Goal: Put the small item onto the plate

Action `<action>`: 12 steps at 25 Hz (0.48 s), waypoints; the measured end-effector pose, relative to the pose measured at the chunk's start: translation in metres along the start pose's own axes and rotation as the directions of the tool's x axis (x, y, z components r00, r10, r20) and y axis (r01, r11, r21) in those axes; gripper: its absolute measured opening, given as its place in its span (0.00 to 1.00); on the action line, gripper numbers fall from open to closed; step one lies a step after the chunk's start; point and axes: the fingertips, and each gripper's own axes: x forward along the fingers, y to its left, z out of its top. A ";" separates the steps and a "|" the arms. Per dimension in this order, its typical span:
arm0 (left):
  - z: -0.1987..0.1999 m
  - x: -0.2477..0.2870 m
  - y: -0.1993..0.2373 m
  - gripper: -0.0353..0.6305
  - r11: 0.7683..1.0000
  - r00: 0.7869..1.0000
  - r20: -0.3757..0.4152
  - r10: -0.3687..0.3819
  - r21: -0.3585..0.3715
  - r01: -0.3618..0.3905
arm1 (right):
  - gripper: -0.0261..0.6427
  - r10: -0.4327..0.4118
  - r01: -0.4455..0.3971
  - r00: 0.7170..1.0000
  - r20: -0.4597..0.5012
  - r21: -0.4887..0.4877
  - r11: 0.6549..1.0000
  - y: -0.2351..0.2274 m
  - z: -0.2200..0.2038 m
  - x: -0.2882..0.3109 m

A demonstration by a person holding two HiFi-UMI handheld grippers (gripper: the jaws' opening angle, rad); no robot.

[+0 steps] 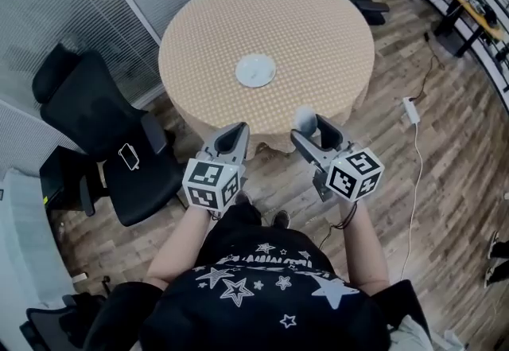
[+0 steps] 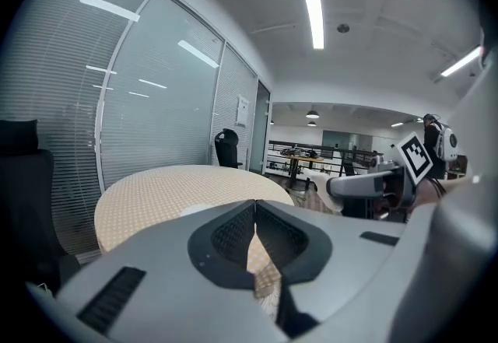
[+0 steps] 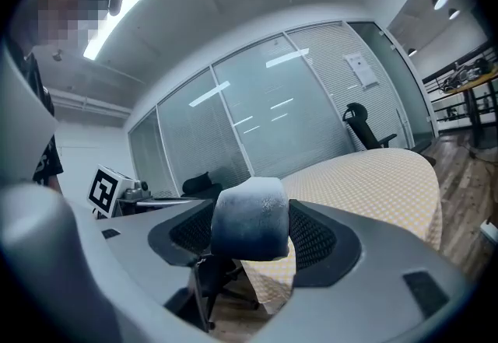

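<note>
While the small item (image 3: 250, 217) sits clamped between the fingers of the right gripper (image 1: 316, 133), low in the frame short of the worktop (image 1: 318, 31), the plate (image 1: 255, 71) at upper centre lies bare; the left gripper (image 1: 233, 138) has fingers together, empty. Carry and placing are left, I'd judge

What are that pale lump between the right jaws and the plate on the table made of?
The lump: probably soft foam or sponge, matte, grainy, bluish-white, with rounded edges. The plate: smooth plain white, ceramic or plastic; too small to tell which.
</note>
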 end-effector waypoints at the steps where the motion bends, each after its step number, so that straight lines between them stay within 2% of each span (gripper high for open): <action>1: -0.002 0.004 0.003 0.07 1.000 1.000 -0.006 0.000 -0.004 0.000 | 0.49 -0.002 0.002 1.000 -0.010 0.000 1.000 -0.003 -0.001 0.004; 7: -0.008 0.032 0.035 0.07 1.000 1.000 -0.019 -0.013 -0.021 0.013 | 0.49 -0.033 0.035 0.998 -0.050 0.029 0.999 -0.017 -0.015 0.029; 12: -0.007 0.070 0.062 0.07 0.998 0.999 -0.018 -0.050 -0.026 0.050 | 0.49 -0.062 0.063 0.997 -0.039 0.040 0.997 -0.038 -0.006 0.069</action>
